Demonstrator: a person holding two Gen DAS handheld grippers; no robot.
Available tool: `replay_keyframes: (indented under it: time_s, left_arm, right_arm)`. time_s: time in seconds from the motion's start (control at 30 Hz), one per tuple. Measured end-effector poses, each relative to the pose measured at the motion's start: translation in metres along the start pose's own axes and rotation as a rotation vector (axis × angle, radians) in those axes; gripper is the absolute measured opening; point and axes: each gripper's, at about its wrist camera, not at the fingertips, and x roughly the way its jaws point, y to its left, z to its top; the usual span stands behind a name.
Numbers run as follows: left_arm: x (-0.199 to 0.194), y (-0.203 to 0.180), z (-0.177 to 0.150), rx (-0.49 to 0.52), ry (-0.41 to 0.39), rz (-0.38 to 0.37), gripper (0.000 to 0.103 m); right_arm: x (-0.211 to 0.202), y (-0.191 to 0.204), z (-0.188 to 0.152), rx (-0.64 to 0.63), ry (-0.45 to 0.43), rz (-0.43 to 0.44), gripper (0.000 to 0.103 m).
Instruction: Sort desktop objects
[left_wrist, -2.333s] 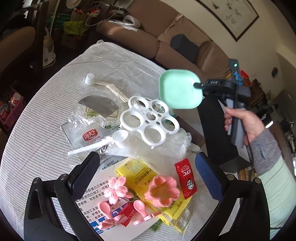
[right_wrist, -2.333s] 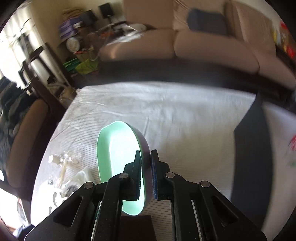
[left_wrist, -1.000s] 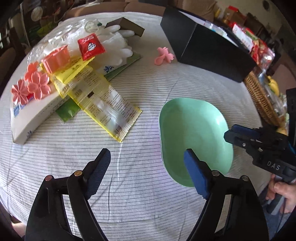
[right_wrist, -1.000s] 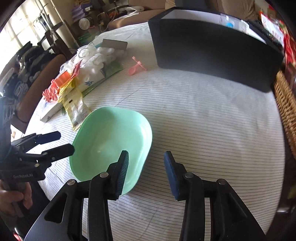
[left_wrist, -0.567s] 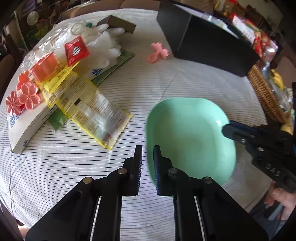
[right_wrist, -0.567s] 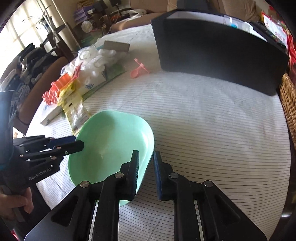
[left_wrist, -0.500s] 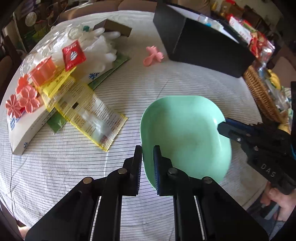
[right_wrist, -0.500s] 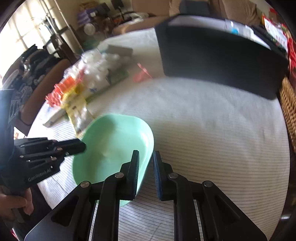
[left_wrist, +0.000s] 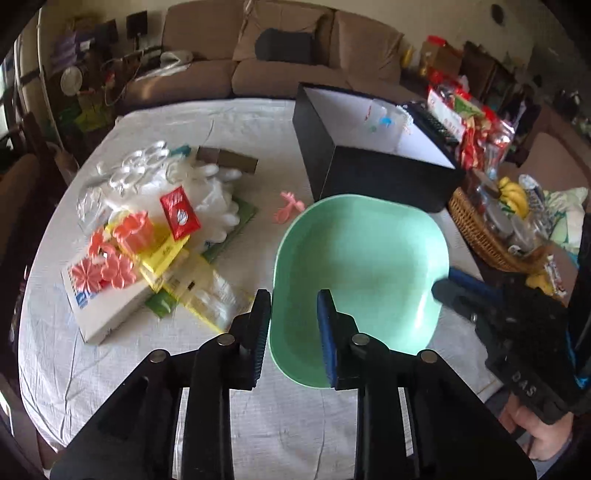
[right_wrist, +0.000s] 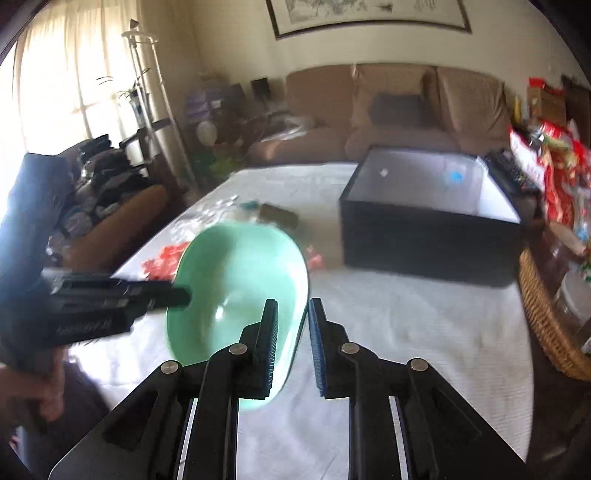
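A mint-green bowl (left_wrist: 362, 266) is held off the striped tablecloth by both grippers. My left gripper (left_wrist: 294, 332) is shut on its near-left rim. My right gripper (right_wrist: 291, 339) is shut on the opposite rim, and its body shows in the left wrist view (left_wrist: 517, 332). The bowl (right_wrist: 236, 280) is tilted and blurred in the right wrist view, where the left gripper's fingers (right_wrist: 162, 295) pinch its left rim. A pile of desktop items lies at left: pink flower pieces (left_wrist: 107, 266), a red sachet (left_wrist: 180, 212), yellow packets (left_wrist: 192, 288), white plastic gloves (left_wrist: 218, 199).
An open black box (left_wrist: 373, 147) stands at the back right of the table (left_wrist: 295, 424). A small pink clip (left_wrist: 288, 208) lies before it. A wicker basket (left_wrist: 480, 236) with bananas and snack bags sits at the right edge. A sofa is behind.
Both grippers have raised the bowl off the table and tilted it; both views now look further up toward the sofa and the open box.
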Motion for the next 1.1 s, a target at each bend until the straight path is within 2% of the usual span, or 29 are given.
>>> replay_keyframes:
  time_s: [0.13, 0.2, 0.27, 0.3, 0.37, 0.47, 0.57, 0.6, 0.67, 0.7, 0.77, 0.9, 1.0, 1.1]
  left_arm:
    - [0.015, 0.01, -0.03, -0.031, 0.083, -0.011, 0.023]
    - [0.022, 0.01, -0.04, -0.046, 0.118, -0.02, 0.023]
    - [0.02, 0.008, -0.043, -0.043, 0.118, -0.013, 0.023]
    - [0.016, 0.005, -0.04, -0.034, 0.108, -0.008, 0.023]
    - [0.002, -0.002, -0.029, -0.02, 0.077, -0.026, 0.03]
    - [-0.018, -0.015, -0.008, 0.003, 0.048, -0.056, 0.031]
    - [-0.044, -0.04, 0.012, 0.044, 0.013, -0.131, 0.031]
    - [-0.049, -0.052, 0.019, 0.06, 0.029, -0.2, 0.031]
    - [-0.049, -0.071, 0.026, 0.083, 0.057, -0.248, 0.032]
    - [-0.049, -0.082, 0.028, 0.117, 0.042, -0.209, 0.032]
    - [-0.043, -0.092, 0.033, 0.158, 0.009, -0.149, 0.032]
    - [-0.026, -0.078, 0.034, 0.13, 0.012, -0.071, 0.032]
    - [-0.01, -0.037, 0.019, 0.083, 0.022, 0.006, 0.035]
    - [0.016, 0.007, -0.001, 0.009, 0.083, 0.068, 0.033]
  right_arm:
    - [0.007, 0.001, -0.028, 0.063, 0.126, 0.06, 0.018]
    - [0.015, 0.004, -0.043, 0.052, 0.209, 0.044, 0.018]
    - [0.022, 0.009, -0.052, 0.029, 0.26, 0.007, 0.018]
    - [0.021, 0.009, -0.052, 0.031, 0.262, 0.004, 0.018]
    - [0.017, 0.009, -0.051, 0.051, 0.246, 0.001, 0.018]
    - [0.006, 0.007, -0.038, 0.058, 0.199, -0.012, 0.02]
    - [0.009, 0.005, -0.035, 0.041, 0.229, -0.049, 0.024]
    - [0.012, 0.001, -0.037, 0.066, 0.232, -0.032, 0.023]
    - [0.007, -0.011, -0.04, 0.175, 0.181, 0.102, 0.02]
    - [0.001, -0.016, -0.039, 0.236, 0.141, 0.145, 0.019]
    - [-0.007, -0.018, -0.034, 0.236, 0.106, 0.124, 0.019]
    - [-0.011, -0.039, -0.031, 0.248, 0.136, 0.059, 0.02]
    - [-0.014, -0.052, -0.039, 0.233, 0.174, 0.023, 0.02]
    - [-0.009, -0.06, -0.048, 0.235, 0.21, 0.021, 0.02]
